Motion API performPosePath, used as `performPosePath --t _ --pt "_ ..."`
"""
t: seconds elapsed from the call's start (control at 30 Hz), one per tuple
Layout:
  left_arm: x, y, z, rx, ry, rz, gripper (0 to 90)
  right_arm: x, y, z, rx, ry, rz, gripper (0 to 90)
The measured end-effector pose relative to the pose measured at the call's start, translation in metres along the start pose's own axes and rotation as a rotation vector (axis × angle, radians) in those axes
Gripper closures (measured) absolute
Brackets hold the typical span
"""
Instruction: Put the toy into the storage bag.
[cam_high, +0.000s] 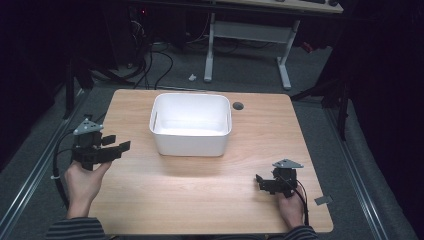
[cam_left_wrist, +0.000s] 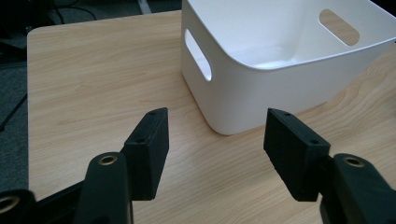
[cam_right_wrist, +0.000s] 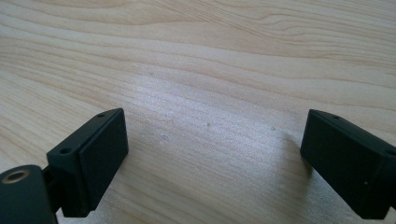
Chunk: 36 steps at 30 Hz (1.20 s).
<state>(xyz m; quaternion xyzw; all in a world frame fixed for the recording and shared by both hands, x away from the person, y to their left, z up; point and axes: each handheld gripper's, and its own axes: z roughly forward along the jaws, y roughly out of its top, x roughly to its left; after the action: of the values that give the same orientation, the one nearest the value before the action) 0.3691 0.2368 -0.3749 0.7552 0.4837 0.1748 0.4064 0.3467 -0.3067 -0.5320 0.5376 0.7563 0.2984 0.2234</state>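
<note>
A dim room with grey carpet surrounds a light wooden bench (cam_high: 200, 195), and a second white-legged desk (cam_high: 250, 35) stands behind it amid dark cables on the floor. On the bench, toward its far middle, sits a white plastic bin (cam_high: 190, 124) with slotted handles in its short walls; its inside looks bare. A small round hole (cam_high: 238, 105) marks the bench top just beside the bin's far right corner.

The left tongs (cam_high: 116, 143) hover at the bench's left edge, held in the person's left hand (cam_high: 84, 177) and aimed at the bin's near left corner, near it but apart. In the left gripper view the jaws stand wide apart with nothing between them, the bin's corner ahead of the gap.

The right tongs (cam_high: 259, 180) rest low over the bench's near right part, well apart from the bin. In the right gripper view the jaws are spread wide over bare wood grain, gripping nothing.
</note>
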Motion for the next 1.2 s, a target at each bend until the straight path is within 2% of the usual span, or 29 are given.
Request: performPosePath --t 0.2,0.6,1.2 --pt "0.0 -0.008 0.0 -0.021 -0.01 -0.01 40.0 0.0 0.0 0.0 0.0 0.0 0.0 7.4" --pt "0.0 -0.023 0.001 -0.025 -0.008 -0.005 39.3 0.001 -0.001 -0.001 0.0 0.0 0.001 7.4" --pt "0.005 -0.045 0.001 -0.036 -0.009 -0.028 38.6 0.001 -0.001 -0.001 0.0 0.0 0.0 7.4"
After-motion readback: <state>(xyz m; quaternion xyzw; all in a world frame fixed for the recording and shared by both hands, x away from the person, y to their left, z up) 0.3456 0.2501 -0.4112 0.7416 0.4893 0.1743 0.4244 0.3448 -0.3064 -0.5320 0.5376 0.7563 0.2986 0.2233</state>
